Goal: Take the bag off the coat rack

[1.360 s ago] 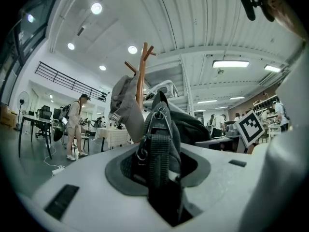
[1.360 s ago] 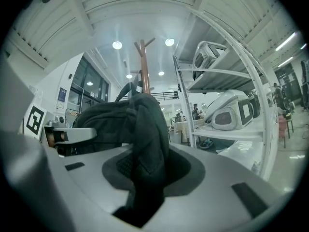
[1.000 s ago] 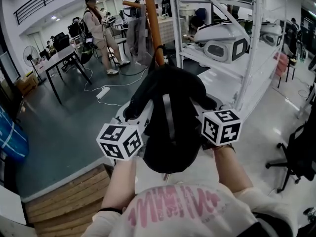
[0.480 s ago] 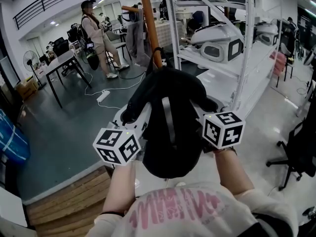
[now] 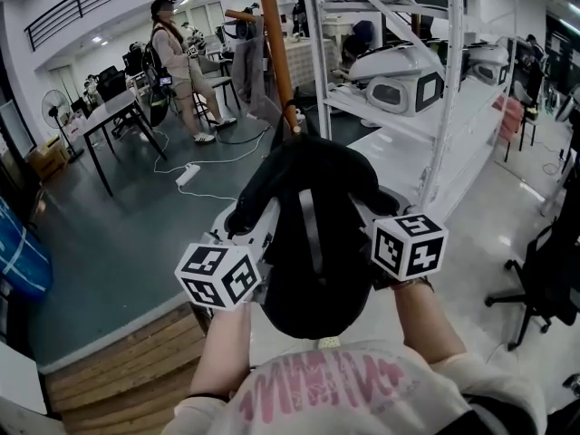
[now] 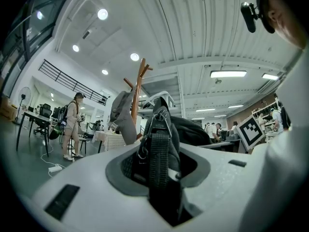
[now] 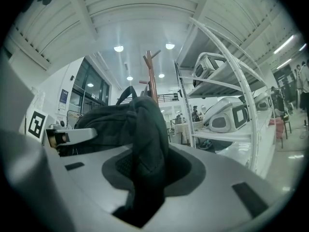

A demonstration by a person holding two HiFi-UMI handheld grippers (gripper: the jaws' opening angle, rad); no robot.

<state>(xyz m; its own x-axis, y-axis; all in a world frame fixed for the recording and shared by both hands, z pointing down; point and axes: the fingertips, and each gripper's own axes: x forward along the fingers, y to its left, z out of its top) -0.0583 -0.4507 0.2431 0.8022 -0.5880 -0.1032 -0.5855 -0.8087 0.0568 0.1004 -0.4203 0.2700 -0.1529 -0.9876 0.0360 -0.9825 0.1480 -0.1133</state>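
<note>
Bag (image 5: 313,243), black, soft and rounded with 1 grey centre stripe, hangs between our 2 grippers near the coat rack (image 5: 276,53). Left gripper (image 6: 161,178) clamps its webbing strap (image 6: 159,144), right gripper (image 7: 145,178) its fabric fold (image 7: 147,129).

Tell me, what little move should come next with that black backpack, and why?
Probably draw the backpack a little toward the person, away from the wooden coat rack, both grips kept. The left gripper is shut on its webbing strap, the right gripper on a fabric fold, and the bag sits close before the rack's pole; whether its top loop is free is unclear.
</note>
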